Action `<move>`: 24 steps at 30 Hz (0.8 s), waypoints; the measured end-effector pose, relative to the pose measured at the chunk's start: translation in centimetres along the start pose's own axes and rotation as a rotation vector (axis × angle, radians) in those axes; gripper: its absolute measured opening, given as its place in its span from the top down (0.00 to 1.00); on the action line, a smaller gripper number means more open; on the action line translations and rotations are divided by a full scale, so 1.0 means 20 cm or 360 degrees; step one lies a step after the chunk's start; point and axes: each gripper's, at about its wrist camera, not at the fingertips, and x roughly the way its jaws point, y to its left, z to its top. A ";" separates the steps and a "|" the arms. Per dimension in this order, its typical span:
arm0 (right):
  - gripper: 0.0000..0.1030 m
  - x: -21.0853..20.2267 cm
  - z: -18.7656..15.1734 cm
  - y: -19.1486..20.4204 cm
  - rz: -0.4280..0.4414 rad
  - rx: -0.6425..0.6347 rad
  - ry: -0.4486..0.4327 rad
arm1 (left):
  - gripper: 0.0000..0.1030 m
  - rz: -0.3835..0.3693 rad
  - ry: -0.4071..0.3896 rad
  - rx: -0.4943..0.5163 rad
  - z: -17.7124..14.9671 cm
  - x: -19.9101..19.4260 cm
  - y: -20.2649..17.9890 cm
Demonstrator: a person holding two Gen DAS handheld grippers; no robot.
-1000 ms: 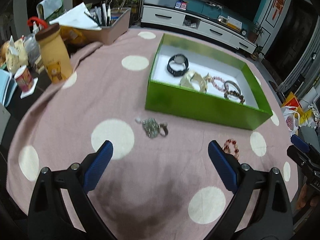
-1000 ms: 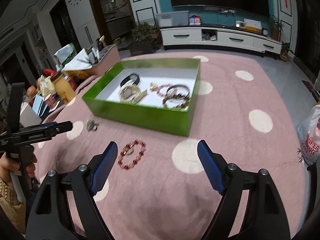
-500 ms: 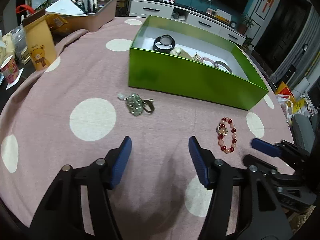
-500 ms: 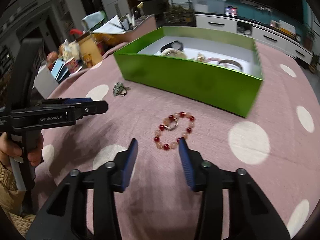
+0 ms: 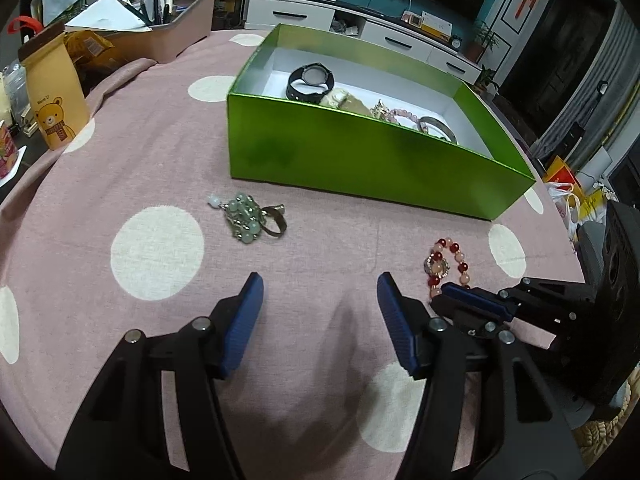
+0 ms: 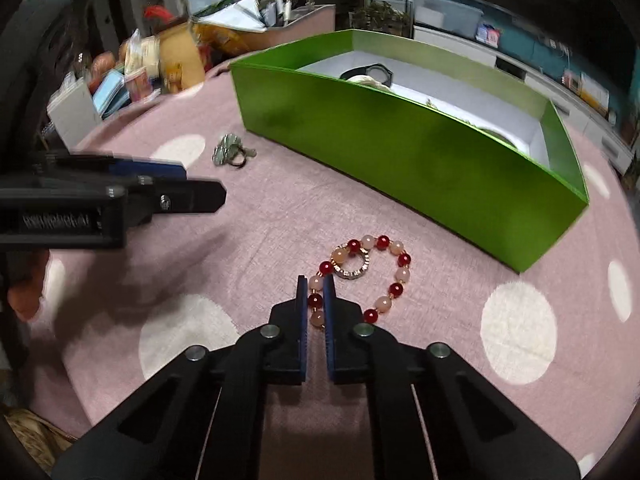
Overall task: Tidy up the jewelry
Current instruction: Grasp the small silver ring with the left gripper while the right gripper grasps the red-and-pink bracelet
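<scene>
A round table under a pink cloth (image 5: 320, 240) with cream dots filled both views, a green box (image 5: 372, 160) standing on it with its white floor open to the ceiling. The left wrist view looked down into that box and showed a black watch (image 5: 311, 82), a pale watch, a beaded strand and a bangle lying inside; the right wrist view, lower and nearer, saw mostly the box's green wall (image 6: 400, 152) and only the top of the watch. Behind the table ran a white media cabinet against a teal wall, with a yellow bear-print pouch (image 5: 54, 96) and a tray of pens at the table's far left edge.

The left gripper (image 5: 320, 312) hovered partly open over bare cloth, nothing between its blue pads, short of a green bead cluster ring (image 5: 250, 220) lying near the box. Only the right wrist view showed the grip clearly: the right gripper (image 6: 316, 300), its jaws having just closed, pinched the near side of the red and pink bead bracelet (image 6: 394, 276), which still lay on the cloth beside the box's front wall.
</scene>
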 end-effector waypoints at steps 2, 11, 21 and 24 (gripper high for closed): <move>0.93 -0.06 -0.01 -0.10 0.0119 0.0180 -0.0065 | 0.44 -0.0005 0.0006 0.0025 0.00 0.00 -0.02; 0.93 -0.41 -0.08 -0.47 0.0258 0.0609 -0.0401 | 0.47 -0.0108 0.0064 0.0299 -0.02 0.10 -0.34; 0.93 -0.49 -0.14 -0.56 0.0237 0.0659 -0.0451 | 0.78 -0.0089 0.0098 0.0429 0.00 0.25 -0.51; 0.93 -0.49 -0.14 -0.56 0.0239 0.0655 -0.0468 | 0.81 -0.0098 0.0083 0.0420 0.01 0.26 -0.50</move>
